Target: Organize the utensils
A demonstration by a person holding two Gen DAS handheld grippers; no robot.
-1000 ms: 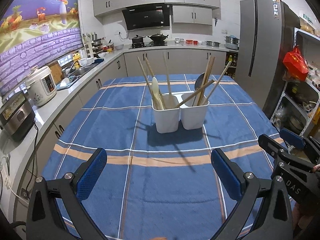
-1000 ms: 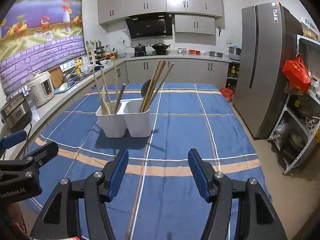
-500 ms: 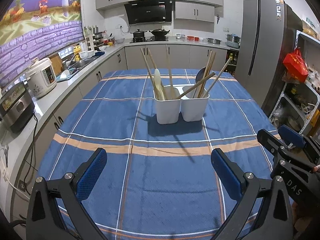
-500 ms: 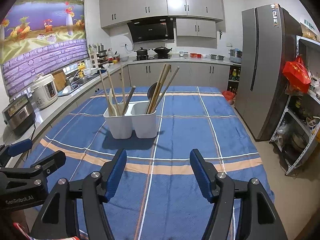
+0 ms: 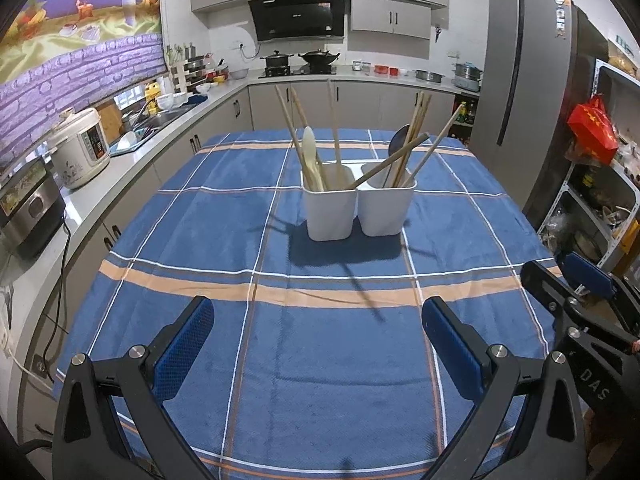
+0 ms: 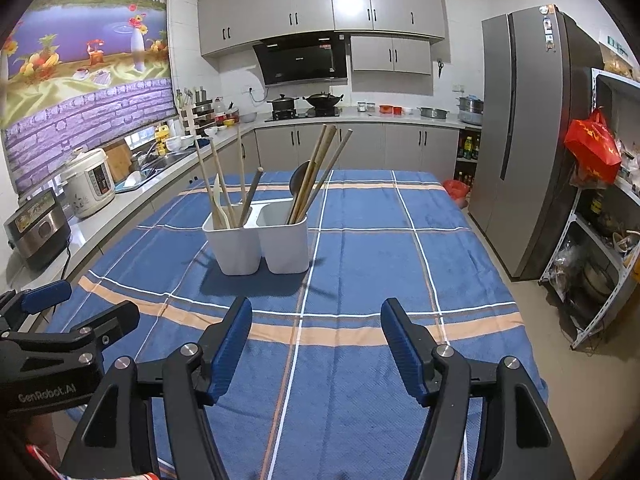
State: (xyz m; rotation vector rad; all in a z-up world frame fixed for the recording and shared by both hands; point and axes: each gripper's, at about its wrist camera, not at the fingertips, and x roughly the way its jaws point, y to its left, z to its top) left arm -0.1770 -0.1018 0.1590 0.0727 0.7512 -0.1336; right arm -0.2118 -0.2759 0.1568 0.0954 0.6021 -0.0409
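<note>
Left gripper: the left gripper (image 5: pixel 318 338) is held above the near part of the table, its blue-padded fingers (image 5: pixel 184 348) spread wide with nothing between them.
Right gripper: the right gripper (image 6: pixel 316 342) is likewise held over the near cloth, its jaws set well apart and empty; its black frame is also seen at the right edge of the left wrist view (image 5: pixel 580 304).
Holder: a white two-compartment utensil holder (image 5: pixel 358 210) is stood upright on the middle of the blue checked tablecloth (image 5: pixel 320 360), well apart from both grippers.
Left compartment: a pale spoon (image 5: pixel 311 156) and several wooden chopsticks (image 5: pixel 334 128) are held in it, leaning at different angles.
Right compartment: a dark spoon (image 5: pixel 398 142) and a bundle of chopsticks (image 5: pixel 418 120) are held in it; one stick (image 5: pixel 390 160) is laid across the divider from one compartment toward the other.
Change from earlier frames: both views are drawn slightly back and raised compared with a second ago, so more of the cloth is seen before the holder; the finger spacing of both grippers is unchanged, and the utensils are not seen to have moved.
Surroundings: a rice cooker (image 5: pixel 82 146) is seen on the counter to the left and a grey refrigerator (image 5: pixel 532 112) to the right.
</note>
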